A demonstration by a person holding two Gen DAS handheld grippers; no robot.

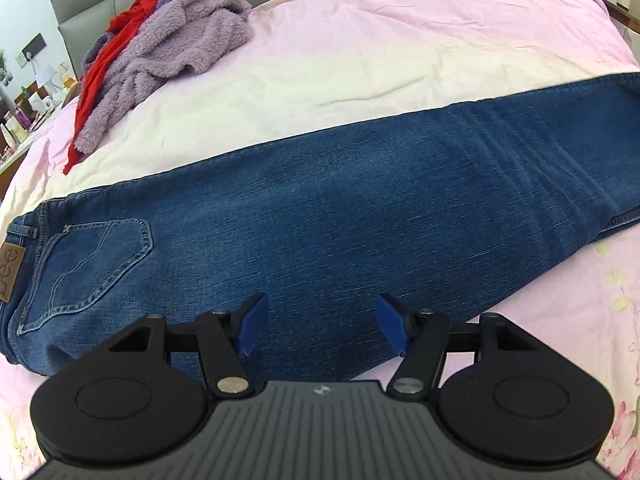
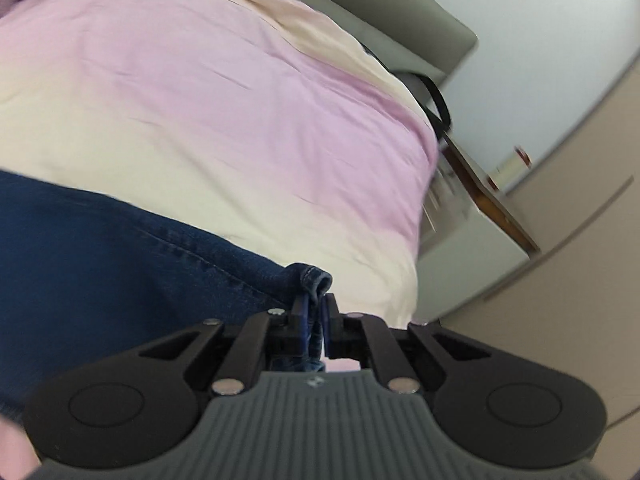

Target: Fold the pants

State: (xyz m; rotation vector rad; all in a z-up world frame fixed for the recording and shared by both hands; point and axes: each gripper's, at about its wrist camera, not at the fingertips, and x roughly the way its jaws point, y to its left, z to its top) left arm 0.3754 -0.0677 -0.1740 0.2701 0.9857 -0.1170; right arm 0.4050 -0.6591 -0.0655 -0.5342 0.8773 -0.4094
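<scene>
Blue jeans [image 1: 304, 216] lie folded lengthwise across the pink bed, waist and back pocket [image 1: 96, 264] at the left, leg ends at the right. My left gripper [image 1: 322, 326] is open and empty, hovering just above the near edge of the jeans at mid-leg. In the right wrist view the jeans [image 2: 100, 248] fill the lower left. My right gripper [image 2: 318, 312] is shut on the hem corner of the jeans [image 2: 310, 276], which bunches up between the blue pads.
A purple fleece garment [image 1: 172, 52] and a red garment [image 1: 100, 64] lie piled at the far left of the bed [image 1: 400, 40]. A grey headboard [image 2: 400, 12] and a bedside cabinet [image 2: 480, 216] stand beyond the bed's edge.
</scene>
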